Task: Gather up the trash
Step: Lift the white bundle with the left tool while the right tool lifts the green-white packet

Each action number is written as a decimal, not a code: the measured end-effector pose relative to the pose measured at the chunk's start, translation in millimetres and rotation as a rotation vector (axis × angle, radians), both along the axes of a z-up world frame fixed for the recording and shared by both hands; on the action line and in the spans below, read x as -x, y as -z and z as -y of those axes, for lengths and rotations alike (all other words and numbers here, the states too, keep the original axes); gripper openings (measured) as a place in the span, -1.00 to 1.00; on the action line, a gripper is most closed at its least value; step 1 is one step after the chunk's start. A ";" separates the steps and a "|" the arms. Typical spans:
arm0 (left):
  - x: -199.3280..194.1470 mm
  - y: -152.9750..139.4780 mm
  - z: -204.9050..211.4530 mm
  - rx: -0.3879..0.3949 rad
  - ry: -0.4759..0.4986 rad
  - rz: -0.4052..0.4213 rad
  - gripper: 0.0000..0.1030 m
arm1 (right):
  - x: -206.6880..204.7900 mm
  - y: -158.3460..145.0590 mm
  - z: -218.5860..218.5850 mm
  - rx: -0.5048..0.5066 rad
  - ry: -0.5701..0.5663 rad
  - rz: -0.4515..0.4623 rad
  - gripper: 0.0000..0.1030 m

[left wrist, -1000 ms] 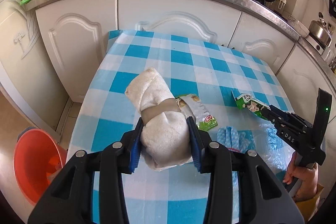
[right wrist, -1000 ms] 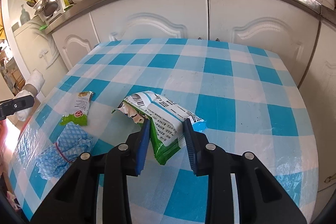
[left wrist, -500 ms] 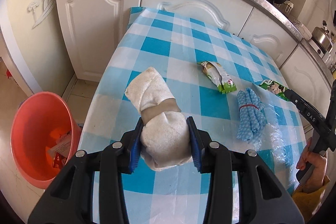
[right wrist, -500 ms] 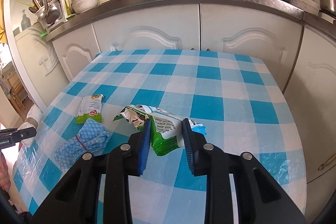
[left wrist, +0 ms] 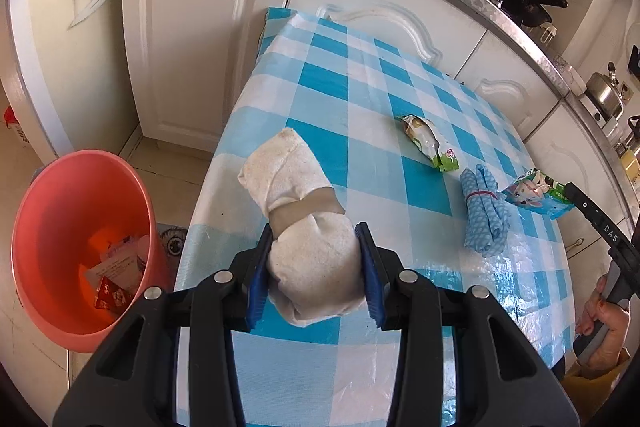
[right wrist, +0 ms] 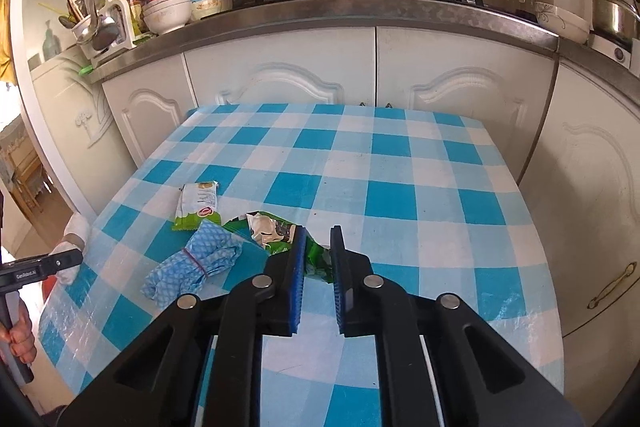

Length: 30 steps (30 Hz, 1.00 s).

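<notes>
My left gripper (left wrist: 314, 247) is shut on a rolled white cloth (left wrist: 288, 179) with a tan band, held above the left edge of the checked table (left wrist: 360, 75). Down on the floor to the left stands an orange bucket (left wrist: 76, 187) with some wrappers in it. My right gripper (right wrist: 318, 239) is shut on a crumpled green wrapper (right wrist: 276, 231), lifted a little off the tablecloth. The left wrist view shows that wrapper (left wrist: 534, 191) at the tip of the right gripper (left wrist: 576, 197). A second green and white wrapper (right wrist: 198, 201) lies flat on the table.
A bundled blue cloth (right wrist: 196, 267) tied with a red band lies beside the wrappers. White cabinets (right wrist: 304, 79) close off the table's far side, under a counter with pots and bowls. A person's hand (left wrist: 600, 315) grips the right tool's handle.
The left gripper carried the white roll leftward to the table's edge, bringing the orange bucket into view. The right gripper's jaws narrowed on the green wrapper and lifted it.
</notes>
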State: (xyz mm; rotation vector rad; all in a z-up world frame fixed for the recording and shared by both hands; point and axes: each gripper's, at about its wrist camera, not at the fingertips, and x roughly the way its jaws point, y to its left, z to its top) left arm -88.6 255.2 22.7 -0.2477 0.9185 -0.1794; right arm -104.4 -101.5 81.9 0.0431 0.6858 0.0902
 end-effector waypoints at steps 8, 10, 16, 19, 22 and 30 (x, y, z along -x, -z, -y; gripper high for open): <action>6.9 8.4 -12.1 0.027 -0.003 -0.006 -0.19 | -9.9 30.7 1.4 0.022 0.009 -0.108 -0.74; 6.8 10.6 -14.2 0.029 -0.005 -0.010 -0.19 | -10.3 36.2 2.9 0.013 0.001 -0.129 -0.69; 7.6 10.9 -18.6 0.041 -0.004 -0.006 -0.19 | -6.9 38.9 -9.0 -0.025 -0.126 -0.135 0.39; 7.3 11.0 -18.8 0.044 0.000 -0.006 -0.18 | -13.2 48.1 -20.2 0.046 -0.159 -0.165 0.54; 7.7 11.5 -18.8 0.042 0.002 -0.007 -0.18 | -23.0 58.4 -23.6 0.054 -0.197 -0.194 0.61; 7.3 11.4 -19.7 0.050 -0.004 -0.007 -0.18 | -35.8 75.5 -32.0 0.103 -0.238 -0.231 0.66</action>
